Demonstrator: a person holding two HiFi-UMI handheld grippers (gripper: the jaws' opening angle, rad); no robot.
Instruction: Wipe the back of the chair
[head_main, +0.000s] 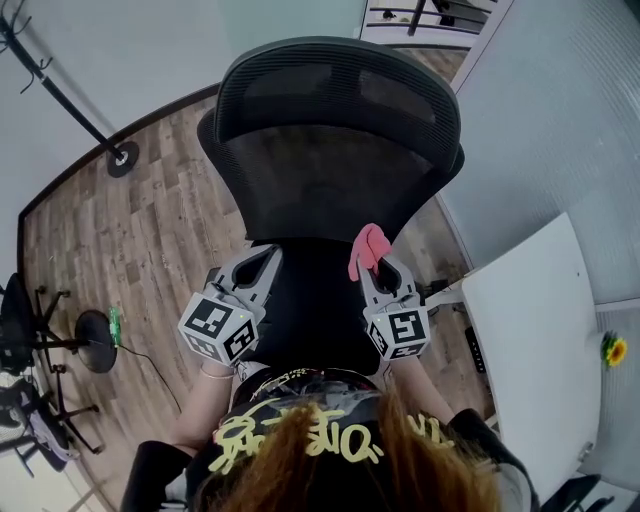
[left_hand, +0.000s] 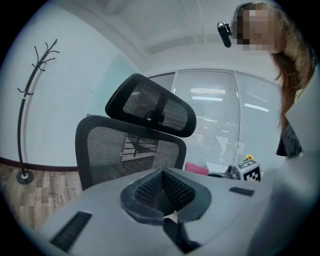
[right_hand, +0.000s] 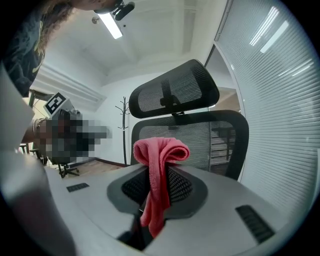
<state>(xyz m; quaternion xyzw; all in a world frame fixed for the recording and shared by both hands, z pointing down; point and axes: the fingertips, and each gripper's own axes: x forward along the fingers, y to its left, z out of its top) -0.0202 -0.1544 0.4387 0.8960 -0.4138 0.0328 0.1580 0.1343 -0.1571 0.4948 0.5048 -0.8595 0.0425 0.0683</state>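
A black mesh office chair stands in front of me, with its headrest (head_main: 335, 90) above the chair back (head_main: 330, 185) and the seat (head_main: 305, 300) below my grippers. My right gripper (head_main: 375, 258) is over the seat's right side, shut on a pink cloth (head_main: 367, 248) that bunches above the jaws. In the right gripper view the cloth (right_hand: 159, 165) hangs down between the pads, a short way from the chair back (right_hand: 212, 140). My left gripper (head_main: 262, 262) is over the seat's left side. Its jaws are shut with nothing in them (left_hand: 162, 172), and they face the chair back (left_hand: 125, 150).
A white desk (head_main: 535, 340) stands close on the right with a yellow flower (head_main: 614, 349) at its far edge. A black coat stand (head_main: 122, 158) is at the back left. Other chair bases (head_main: 40, 330) crowd the left. A blind-covered glass wall (right_hand: 280, 100) runs along the right.
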